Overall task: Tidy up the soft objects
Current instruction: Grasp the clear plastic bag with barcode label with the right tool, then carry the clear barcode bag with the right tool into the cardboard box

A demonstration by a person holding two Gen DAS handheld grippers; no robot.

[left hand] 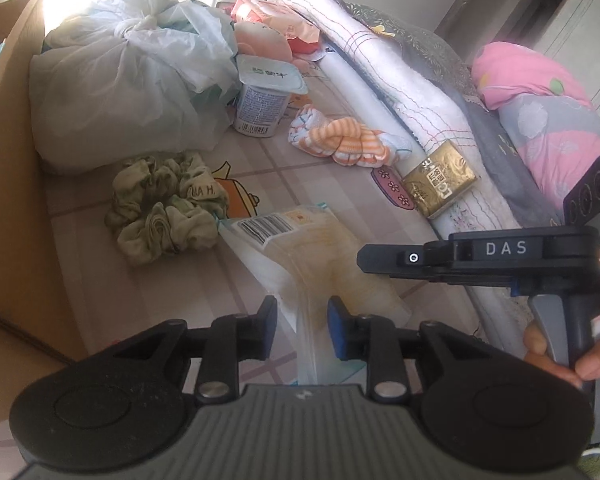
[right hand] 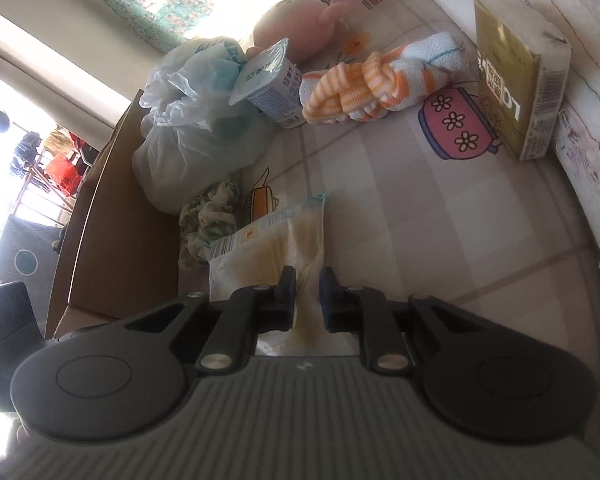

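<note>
**Two grips on one slack packet, one of them letting go**

Fingers first: your right gripper (right hand: 307, 298) has its pads drawn close and pinched on the pale snack packet (right hand: 276, 244), so that hand carries it; your left gripper (left hand: 302, 328) has its pads a little apart astride the packet's near edge (left hand: 306, 268), and I cannot tell whether they press the film or merely flank it.

Packet sits low over the patterned cloth (right hand: 400, 216), just beside the green scrunchie (left hand: 166, 204), with the cardboard box (left hand: 4, 184) to the left in the left wrist view; striped sock bundle (left hand: 340, 138), yogurt cup (left hand: 262, 98) and gold carton (left hand: 440, 186) lie further off; knotted plastic bag (left hand: 116, 80) fills the back of the box.

Risks, as I judge them:
- film is slick and the contents shift; with one hand slackening, the packet may swing or slide from the right pads;
- a hard squeeze could burst or crease it;
- a trailing corner may drag the scrunchie along;
- your two tools are crowded; they may knock together on any fast move;
- the cup looks easy to tip if you sweep wide.
</note>
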